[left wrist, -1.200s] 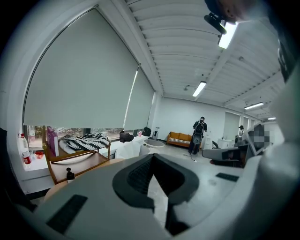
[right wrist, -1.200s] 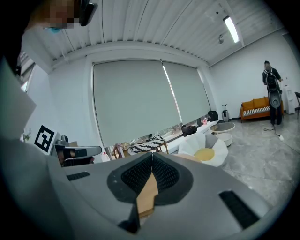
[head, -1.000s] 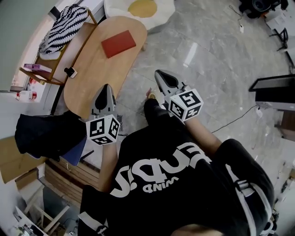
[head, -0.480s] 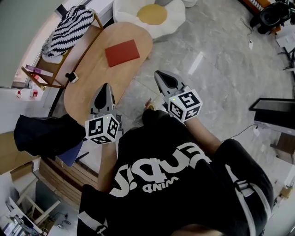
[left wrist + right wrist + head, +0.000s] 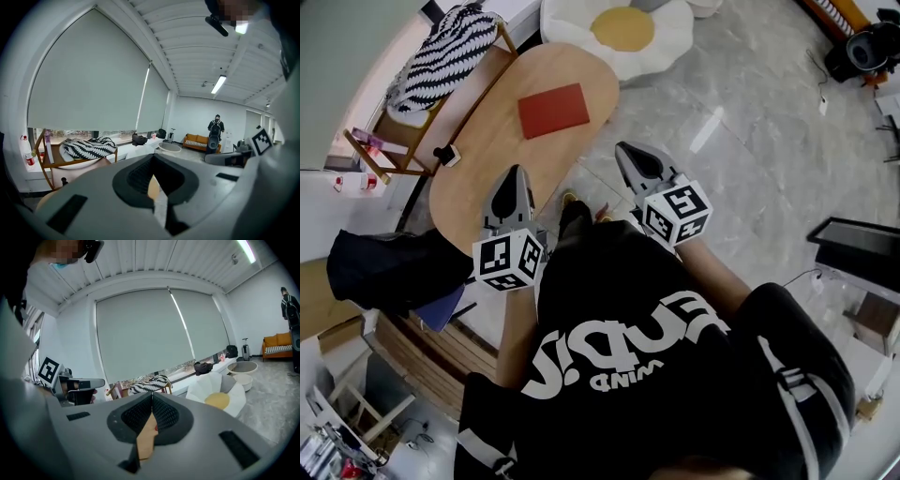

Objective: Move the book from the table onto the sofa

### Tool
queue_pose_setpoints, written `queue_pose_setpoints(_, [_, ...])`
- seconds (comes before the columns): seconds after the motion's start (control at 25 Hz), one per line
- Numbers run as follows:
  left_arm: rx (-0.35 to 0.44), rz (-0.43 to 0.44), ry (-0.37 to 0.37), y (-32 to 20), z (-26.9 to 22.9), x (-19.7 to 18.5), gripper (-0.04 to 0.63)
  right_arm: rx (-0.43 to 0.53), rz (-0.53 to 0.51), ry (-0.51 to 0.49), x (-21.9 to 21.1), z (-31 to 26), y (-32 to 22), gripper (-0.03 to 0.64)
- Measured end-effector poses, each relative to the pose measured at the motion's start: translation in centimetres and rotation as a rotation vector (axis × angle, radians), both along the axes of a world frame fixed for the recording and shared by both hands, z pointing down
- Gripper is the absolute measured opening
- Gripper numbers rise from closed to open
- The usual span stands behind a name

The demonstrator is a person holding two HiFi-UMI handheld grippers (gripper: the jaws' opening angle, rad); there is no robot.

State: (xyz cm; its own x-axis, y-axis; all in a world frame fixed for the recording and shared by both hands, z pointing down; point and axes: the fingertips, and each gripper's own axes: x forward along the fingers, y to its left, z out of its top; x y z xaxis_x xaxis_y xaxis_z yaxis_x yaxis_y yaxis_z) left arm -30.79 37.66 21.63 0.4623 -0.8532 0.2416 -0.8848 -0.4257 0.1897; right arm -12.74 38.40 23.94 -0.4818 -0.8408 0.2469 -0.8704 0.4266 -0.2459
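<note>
A flat red book (image 5: 554,110) lies on the oval wooden table (image 5: 487,169) in the head view, toward its far end. My left gripper (image 5: 515,177) hangs over the table's near end, jaws shut and empty. Out over the marble floor to the right of the table is my right gripper (image 5: 628,152), also shut with nothing in it. Both point toward the book and are well short of it. An orange sofa (image 5: 198,140) shows far across the room in the left gripper view. In the right gripper view a sliver of the red book (image 5: 154,428) and table shows past the shut jaws.
A wooden chair with a black-and-white striped cushion (image 5: 441,56) stands left of the table. A fried-egg shaped floor cushion (image 5: 623,33) lies beyond the table's far end. A black bag (image 5: 389,267) sits at the near left. A person (image 5: 215,131) stands by the sofa.
The person has walked forward: table, book and egg cushion have slid nearer and rightward in the head view. Both grippers stay shut and keep their place before the body.
</note>
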Motion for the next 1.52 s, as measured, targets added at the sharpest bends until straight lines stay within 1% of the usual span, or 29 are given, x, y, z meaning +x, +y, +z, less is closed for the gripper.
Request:
queue_pose_setpoints(0.24, [-0.008, 0.004, 0.004, -4.0, 0.9, 0.2, 0.008, -0.013, 0.001, 0.002, 0.0, 0.9, -3.9, 0.002])
queue_pose_setpoints(0.52, [-0.015, 0.022, 0.01, -10.5, 0.8, -0.1, 0.008, -0.027, -0.001, 0.005, -0.8, 0.8, -10.0, 0.002])
queue_pose_setpoints(0.88, [-0.02, 0.054, 0.005, -18.8, 1.2, -1.7, 0.008, -0.038, 0.03, -0.002, -2.3, 1.1, -18.3, 0.002])
queue_pose_setpoints(1.08, [-0.028, 0.079, -0.015, -22.7, 1.7, -2.5, 0.008, -0.043, 0.064, -0.013, -2.6, 1.4, -21.9, 0.002])
queue_pose_setpoints(1.32, [-0.052, 0.088, -0.027, -25.3, 2.6, -2.3, 0.008, -0.066, 0.076, -0.021, -2.8, 2.6, -24.7, 0.002])
queue_pose_setpoints(1.52, [-0.082, 0.054, -0.025, -27.4, 3.9, -2.2, 0.008, -0.084, 0.068, -0.031, -2.4, 3.6, -27.1, 0.002])
